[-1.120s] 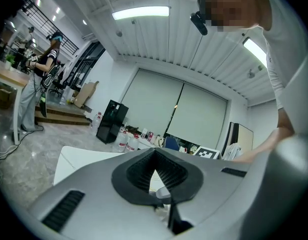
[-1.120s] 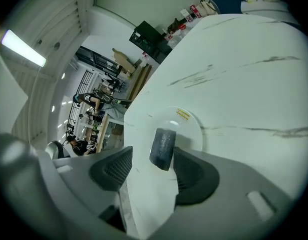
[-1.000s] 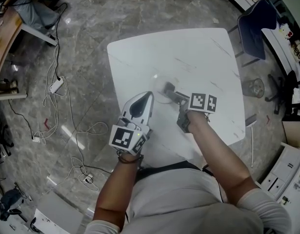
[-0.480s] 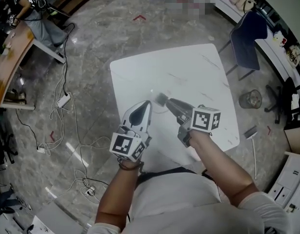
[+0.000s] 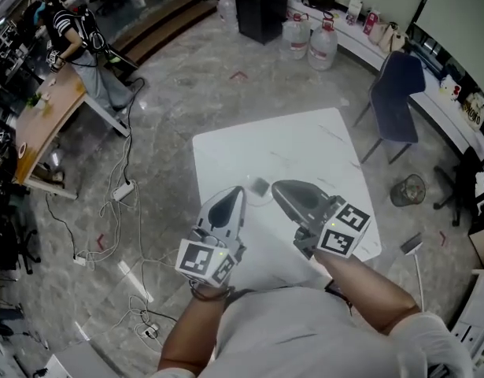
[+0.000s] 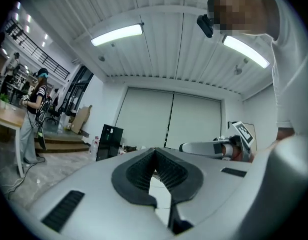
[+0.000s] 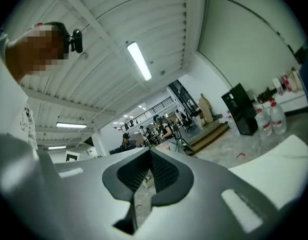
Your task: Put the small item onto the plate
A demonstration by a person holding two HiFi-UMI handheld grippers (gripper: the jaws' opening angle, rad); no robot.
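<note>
The small grey item (image 5: 260, 186) is seen on the white table (image 5: 304, 144), near the table's middle. A faint curved rim of what may be a clear plate (image 5: 266, 201) is made out just beside it. Whether the item lies inside that rim cannot be told.

The item is flanked by the tips of the two grippers in the head view, and neither tip is seen to touch it. The left gripper (image 5: 239, 190) is clenched: in the left gripper view its ribbed pads (image 6: 166, 171) are pressed together at the tips with nothing between them. The right gripper (image 5: 275, 186) has just been closing and is now clenched as well. In the right gripper view its jaws are met at the tip, and nothing is held between them. Both grippers are pointed level, away from the person and over the table.

A blue chair (image 5: 395, 93) is placed off the table's far right corner, and a wire waste bin (image 5: 407, 189) stands on the marble floor (image 5: 171, 109) to the table's right. Water jugs (image 5: 308, 42) and a black cabinet (image 5: 261, 6) are seen further off. White cables (image 5: 127, 211) are strewn over the floor at the left, near a wooden desk (image 5: 41, 124).
</note>
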